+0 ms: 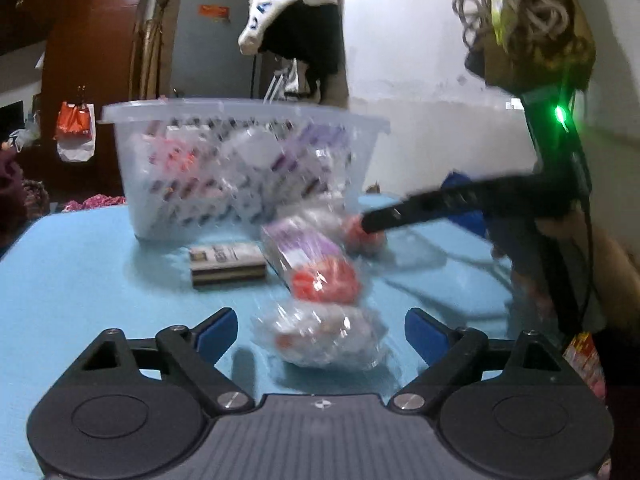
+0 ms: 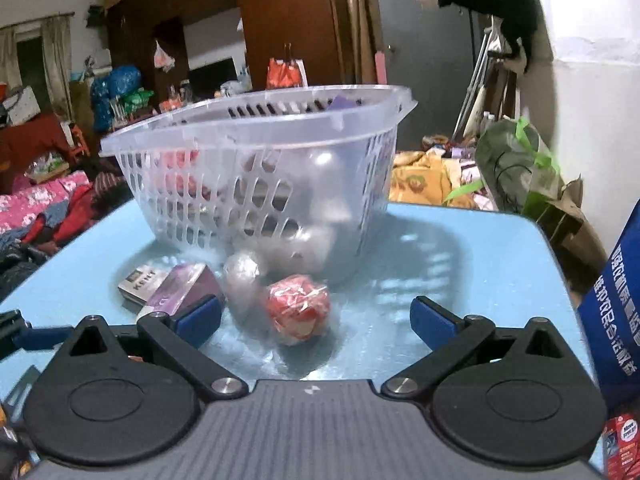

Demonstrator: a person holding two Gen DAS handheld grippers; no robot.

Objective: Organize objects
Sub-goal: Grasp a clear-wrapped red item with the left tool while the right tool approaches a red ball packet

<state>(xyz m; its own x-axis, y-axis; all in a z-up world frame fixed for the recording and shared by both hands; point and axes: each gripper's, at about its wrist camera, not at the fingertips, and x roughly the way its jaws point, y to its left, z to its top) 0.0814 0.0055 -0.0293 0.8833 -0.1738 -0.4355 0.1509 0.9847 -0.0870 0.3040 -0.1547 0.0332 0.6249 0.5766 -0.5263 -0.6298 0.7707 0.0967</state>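
Observation:
A clear slotted plastic basket (image 1: 120,120) (image 2: 132,140) stands on the light blue table (image 1: 80,264) (image 2: 460,264) and holds several packets. In front of it lie a clear bag with red and white contents (image 1: 320,338), a purple box (image 1: 300,246) (image 2: 182,286), a flat Kent box (image 1: 228,264) (image 2: 140,280), and a red wrapped ball (image 1: 326,282) (image 2: 298,308). My left gripper (image 1: 320,332) is open around the clear bag. My right gripper (image 2: 316,318) is open with the red ball between its fingers; its arm also shows in the left wrist view (image 1: 440,200).
A blue printed bag (image 2: 616,300) stands at the table's right edge. Clothes hang on the white wall behind (image 1: 296,20). Cluttered furniture and bedding lie beyond the table's far left edge (image 2: 40,208). A green-wrapped bundle (image 2: 516,164) sits behind the table's far right corner.

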